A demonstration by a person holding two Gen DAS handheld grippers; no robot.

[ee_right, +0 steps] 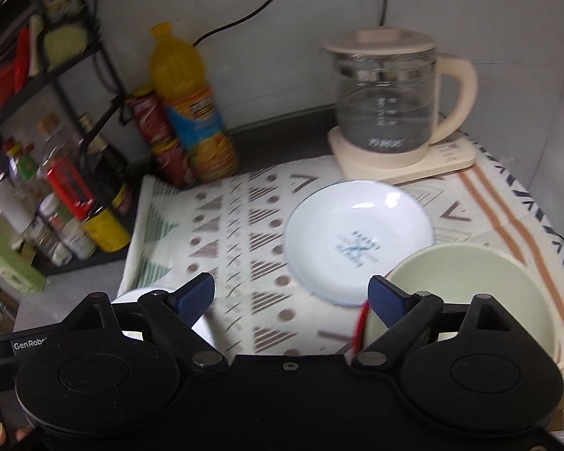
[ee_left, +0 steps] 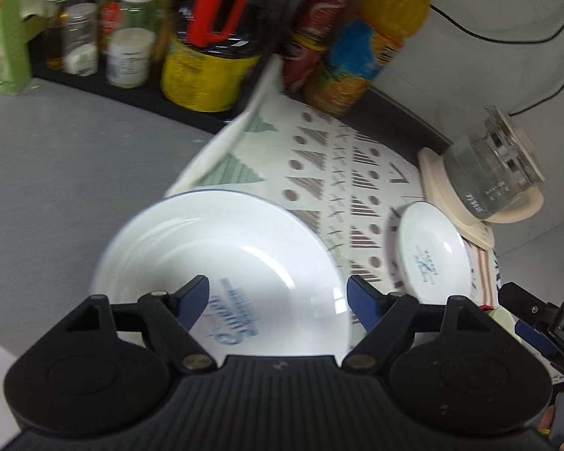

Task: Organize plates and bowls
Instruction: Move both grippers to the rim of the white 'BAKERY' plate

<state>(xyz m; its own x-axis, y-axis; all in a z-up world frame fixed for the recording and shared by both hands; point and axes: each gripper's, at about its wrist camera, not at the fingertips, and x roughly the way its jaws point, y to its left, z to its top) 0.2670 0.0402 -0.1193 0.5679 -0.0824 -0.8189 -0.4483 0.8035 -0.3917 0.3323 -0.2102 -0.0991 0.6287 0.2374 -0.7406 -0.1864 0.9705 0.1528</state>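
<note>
A large white plate with blue print (ee_left: 222,248) lies at the left edge of the patterned cloth (ee_left: 342,158), right under my open left gripper (ee_left: 278,295); its edge shows in the right wrist view (ee_right: 139,295). A smaller white plate (ee_left: 430,250) lies to the right on the cloth; it also shows in the right wrist view (ee_right: 357,236). A pale green bowl (ee_right: 466,297) sits at the front right of the cloth (ee_right: 237,233). My right gripper (ee_right: 291,297) is open and empty above the cloth, its right finger over the bowl's left rim.
A glass kettle on a cream base (ee_right: 387,112) stands at the back right. An orange juice bottle (ee_right: 188,105) and red cans (ee_right: 158,131) stand at the back. A black rack with jars and bottles (ee_left: 139,37) is on the left.
</note>
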